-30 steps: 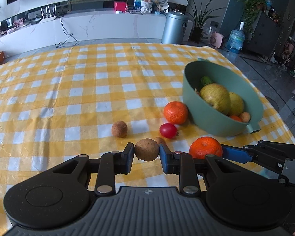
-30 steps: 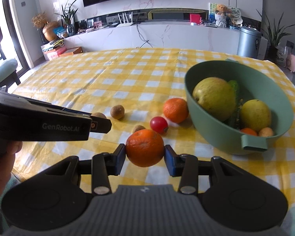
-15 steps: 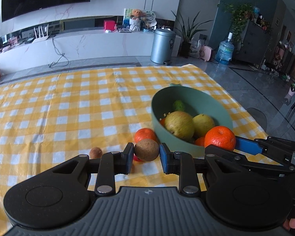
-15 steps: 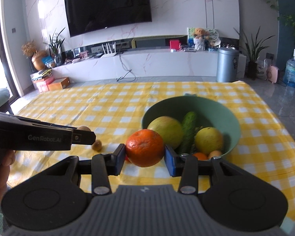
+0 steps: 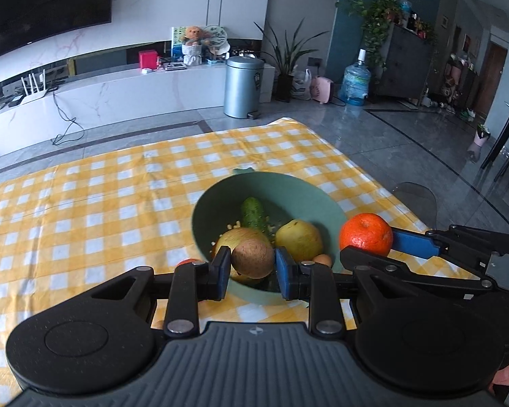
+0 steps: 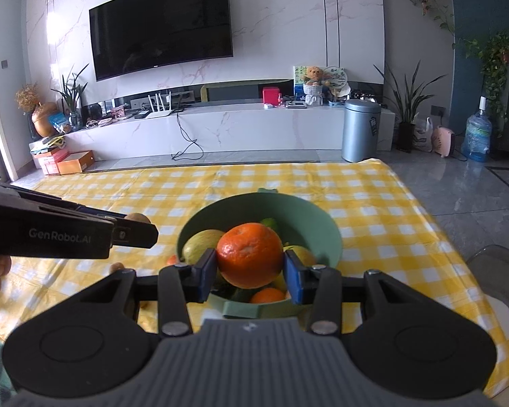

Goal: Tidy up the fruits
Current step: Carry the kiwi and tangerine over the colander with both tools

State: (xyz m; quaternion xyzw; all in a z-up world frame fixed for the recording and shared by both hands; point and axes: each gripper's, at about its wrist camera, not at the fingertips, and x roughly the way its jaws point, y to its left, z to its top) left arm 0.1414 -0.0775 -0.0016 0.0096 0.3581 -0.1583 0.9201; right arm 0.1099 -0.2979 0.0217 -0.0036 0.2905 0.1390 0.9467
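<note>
My left gripper is shut on a small brown round fruit and holds it over the near rim of the green bowl. My right gripper is shut on an orange and holds it above the same bowl. The orange also shows in the left wrist view, beside the bowl's right rim. The bowl holds a cucumber, a yellow fruit, a large pale fruit and a small orange.
The bowl stands on a yellow checked tablecloth near the table's right edge. A red fruit lies on the cloth left of the bowl. A clear chair back stands past the right edge.
Both grippers have risen and moved forward with their fruit, from low over the cloth to over the bowl. The loose fruits on the cloth have dropped mostly out of view.
</note>
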